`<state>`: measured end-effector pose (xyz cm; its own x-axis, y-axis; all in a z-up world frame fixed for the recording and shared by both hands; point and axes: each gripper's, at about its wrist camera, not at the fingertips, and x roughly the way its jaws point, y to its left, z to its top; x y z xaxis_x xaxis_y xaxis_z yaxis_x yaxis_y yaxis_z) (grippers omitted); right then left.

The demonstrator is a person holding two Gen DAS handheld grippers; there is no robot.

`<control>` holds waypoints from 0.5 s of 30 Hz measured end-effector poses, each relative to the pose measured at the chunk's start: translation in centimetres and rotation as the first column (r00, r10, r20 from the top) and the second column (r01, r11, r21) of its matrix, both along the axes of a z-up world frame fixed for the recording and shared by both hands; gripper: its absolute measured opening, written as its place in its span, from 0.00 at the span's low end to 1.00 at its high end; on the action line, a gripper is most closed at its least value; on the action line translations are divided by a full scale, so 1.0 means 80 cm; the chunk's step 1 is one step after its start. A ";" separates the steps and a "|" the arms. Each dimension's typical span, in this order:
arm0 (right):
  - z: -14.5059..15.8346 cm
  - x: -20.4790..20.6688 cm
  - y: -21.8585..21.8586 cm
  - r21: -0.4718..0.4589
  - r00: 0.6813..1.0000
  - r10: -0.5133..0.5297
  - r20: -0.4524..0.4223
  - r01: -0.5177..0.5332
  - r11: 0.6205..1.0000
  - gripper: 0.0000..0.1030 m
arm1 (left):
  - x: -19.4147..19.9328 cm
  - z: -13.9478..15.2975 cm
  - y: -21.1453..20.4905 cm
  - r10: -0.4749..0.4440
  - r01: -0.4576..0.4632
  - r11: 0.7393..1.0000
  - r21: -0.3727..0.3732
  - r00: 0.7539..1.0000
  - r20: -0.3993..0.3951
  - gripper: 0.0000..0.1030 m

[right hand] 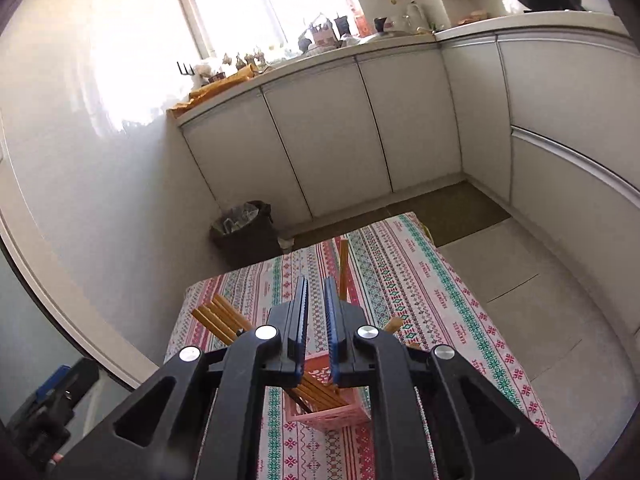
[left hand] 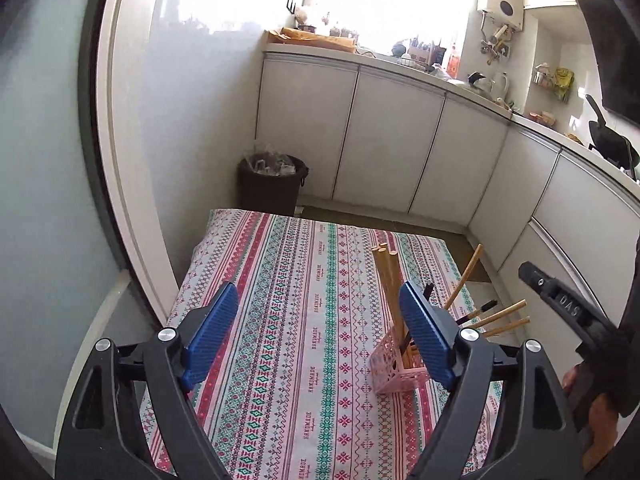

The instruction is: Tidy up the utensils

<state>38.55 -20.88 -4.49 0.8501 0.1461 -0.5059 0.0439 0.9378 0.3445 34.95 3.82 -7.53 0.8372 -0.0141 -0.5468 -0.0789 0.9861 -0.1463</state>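
The left gripper (left hand: 316, 340) stands spread and empty beside the pink holder (left hand: 394, 364), near the surface's (left hand: 280, 280) right edge; the right gripper (right hand: 316, 300), nearly pressed together, pinches nothing. The chopsticks (left hand: 386, 280) lean outward, so a careless brush could tip the light holder. Patterned cloth covers the surface; white cabinets (left hand: 384, 140) stand behind.

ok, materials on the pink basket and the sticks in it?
Basket: likely moulded plastic, matte pink, with a perforated lattice wall. Sticks: probably bamboo or wood, pale tan and unvarnished-looking; a few have dark ends, material unclear.
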 end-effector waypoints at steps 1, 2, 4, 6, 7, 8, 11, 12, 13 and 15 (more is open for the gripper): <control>-0.004 0.001 0.003 -0.004 1.000 -0.001 -0.006 0.001 1.000 0.15 | -0.001 0.001 0.002 0.005 -0.005 1.000 0.004 1.000 0.004 0.81; -0.004 0.000 0.004 -0.008 1.000 -0.005 -0.007 0.005 1.000 0.30 | -0.003 0.002 0.002 0.013 -0.013 1.000 0.009 1.000 0.008 0.82; 0.003 -0.012 0.003 -0.012 0.999 -0.033 0.022 0.033 0.999 0.50 | -0.008 0.007 0.003 0.037 -0.038 0.999 0.021 0.999 0.030 0.88; 0.014 -0.030 0.000 -0.007 0.996 -0.056 0.066 0.056 0.998 0.72 | -0.015 0.013 0.003 0.057 -0.059 0.998 0.025 0.996 0.063 0.92; 0.020 -0.039 0.000 -0.014 0.995 -0.061 0.083 0.063 0.998 0.76 | -0.019 0.017 0.002 0.065 -0.067 0.997 0.029 0.995 0.078 0.92; 0.024 -0.047 0.000 -0.030 0.993 -0.069 0.096 0.073 0.997 0.80 | -0.023 0.021 0.000 0.075 -0.078 0.996 0.038 0.993 0.089 0.93; 0.036 -0.071 0.004 -0.090 0.989 -0.083 0.120 0.094 0.991 0.87 | -0.036 0.032 -0.007 0.089 -0.096 0.994 0.049 0.988 0.128 0.93; 0.039 -0.079 0.006 -0.105 0.988 -0.083 0.127 0.097 0.990 0.89 | -0.040 0.036 -0.010 0.088 -0.097 0.994 0.056 0.987 0.137 0.93; 0.044 -0.085 0.006 -0.117 0.988 -0.085 0.132 0.100 0.988 0.90 | -0.043 0.041 -0.015 0.085 -0.095 0.993 0.068 0.986 0.146 0.93; 0.052 -0.101 0.005 -0.120 0.985 -0.092 0.147 0.110 0.987 0.93 | -0.051 0.050 -0.026 0.094 -0.113 0.987 0.113 0.981 0.168 0.93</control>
<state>30.49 -20.46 -0.30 0.9209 -0.0020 -0.3897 0.1002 0.9676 0.2319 30.84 1.76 -3.56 0.9080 0.1353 -0.3965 -0.1666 0.9850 -0.0453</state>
